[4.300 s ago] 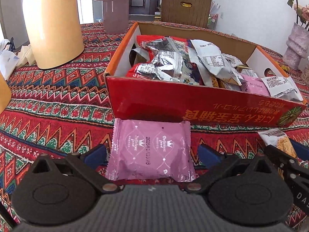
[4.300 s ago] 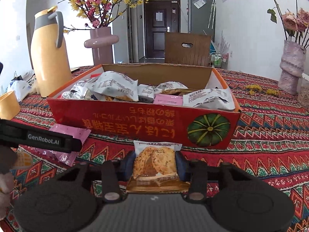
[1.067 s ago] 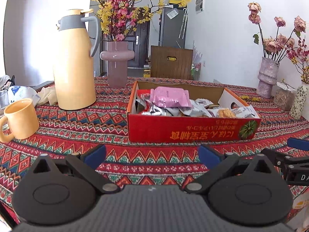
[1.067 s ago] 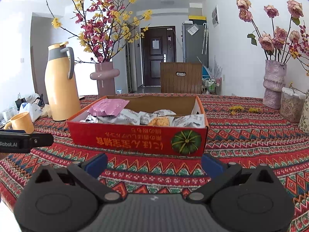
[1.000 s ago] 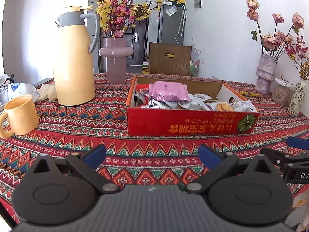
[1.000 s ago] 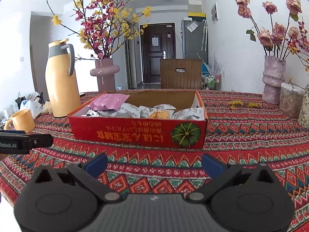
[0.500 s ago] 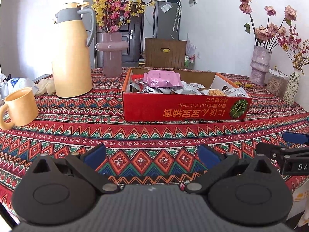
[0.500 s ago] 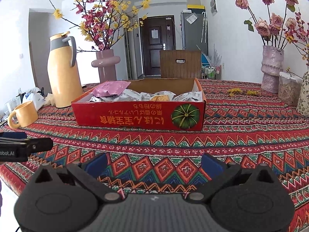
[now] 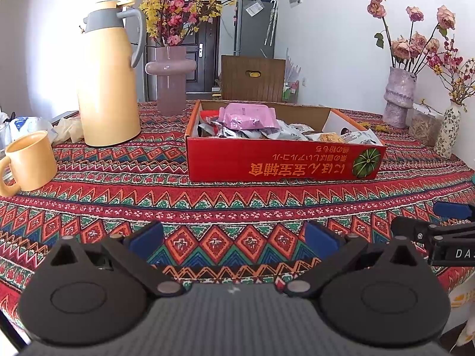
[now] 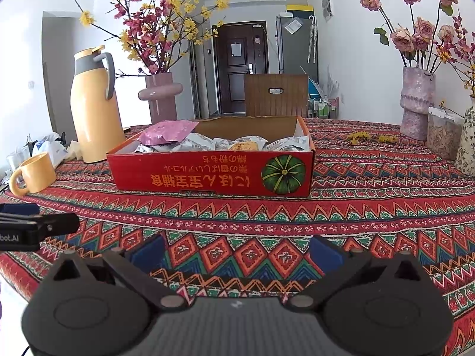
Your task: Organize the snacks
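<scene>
A red cardboard box (image 9: 282,160) (image 10: 207,175) full of snack packets stands on the patterned tablecloth. A pink packet (image 9: 249,117) (image 10: 167,132) lies on top at its left end, and an orange cracker packet (image 9: 328,137) (image 10: 245,146) lies among silver packets. My left gripper (image 9: 234,238) is open and empty, low over the cloth well in front of the box. My right gripper (image 10: 236,250) is open and empty too, at a like distance from the box. Each gripper's side shows in the other's view.
A tall yellow thermos (image 9: 107,80) (image 10: 95,106), a pink vase with blossom branches (image 9: 170,80) (image 10: 160,95) and a yellow mug (image 9: 28,161) (image 10: 34,173) stand left of the box. Vases of dried roses (image 9: 399,101) (image 10: 417,101) stand at the right. A wooden chair (image 10: 276,95) is behind.
Both grippers have drawn back from the box toward the table's front edge, open and empty. Earlier they held a pink packet and a cracker packet; both packets now lie in the box.
</scene>
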`<action>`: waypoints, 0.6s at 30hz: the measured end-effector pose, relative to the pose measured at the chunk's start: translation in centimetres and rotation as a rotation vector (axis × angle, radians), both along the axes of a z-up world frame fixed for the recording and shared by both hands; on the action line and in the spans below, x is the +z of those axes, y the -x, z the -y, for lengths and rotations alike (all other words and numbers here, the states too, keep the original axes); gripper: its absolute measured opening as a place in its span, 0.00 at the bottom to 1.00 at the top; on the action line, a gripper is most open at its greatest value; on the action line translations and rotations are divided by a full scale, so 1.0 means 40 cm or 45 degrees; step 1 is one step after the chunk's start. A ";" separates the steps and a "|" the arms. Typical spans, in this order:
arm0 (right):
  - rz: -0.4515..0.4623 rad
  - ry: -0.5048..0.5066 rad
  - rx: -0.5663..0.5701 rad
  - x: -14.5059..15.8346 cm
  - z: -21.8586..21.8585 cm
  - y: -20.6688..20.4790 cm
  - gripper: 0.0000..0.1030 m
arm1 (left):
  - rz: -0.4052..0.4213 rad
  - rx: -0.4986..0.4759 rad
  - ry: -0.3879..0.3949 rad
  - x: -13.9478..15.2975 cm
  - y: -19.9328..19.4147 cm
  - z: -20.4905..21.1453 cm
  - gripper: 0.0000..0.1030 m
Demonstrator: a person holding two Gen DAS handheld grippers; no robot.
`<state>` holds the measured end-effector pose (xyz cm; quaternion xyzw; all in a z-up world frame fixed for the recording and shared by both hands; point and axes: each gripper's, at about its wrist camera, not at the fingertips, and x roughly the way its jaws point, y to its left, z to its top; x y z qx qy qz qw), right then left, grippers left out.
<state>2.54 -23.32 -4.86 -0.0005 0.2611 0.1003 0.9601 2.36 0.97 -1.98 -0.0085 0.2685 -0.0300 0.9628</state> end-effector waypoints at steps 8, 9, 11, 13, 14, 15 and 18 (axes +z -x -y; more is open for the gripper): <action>0.000 0.000 0.000 0.000 0.000 0.000 1.00 | -0.003 -0.004 0.002 -0.001 0.001 -0.001 1.00; 0.000 0.000 0.000 0.000 0.000 0.000 1.00 | -0.005 -0.005 0.002 -0.001 0.001 -0.001 1.00; 0.000 0.000 0.001 0.000 0.000 0.000 1.00 | -0.005 -0.006 0.000 -0.001 0.001 -0.001 1.00; -0.001 0.000 0.000 0.000 0.000 0.000 1.00 | -0.004 -0.007 0.001 -0.001 0.002 -0.001 1.00; -0.001 0.000 0.000 0.000 0.000 0.000 1.00 | -0.004 -0.007 0.001 -0.001 0.002 -0.001 1.00; 0.000 0.000 0.000 0.000 0.000 0.000 1.00 | -0.003 -0.007 0.001 -0.001 0.002 -0.001 1.00; 0.000 0.000 0.000 0.000 0.000 0.000 1.00 | -0.001 -0.009 0.001 0.000 0.002 -0.001 1.00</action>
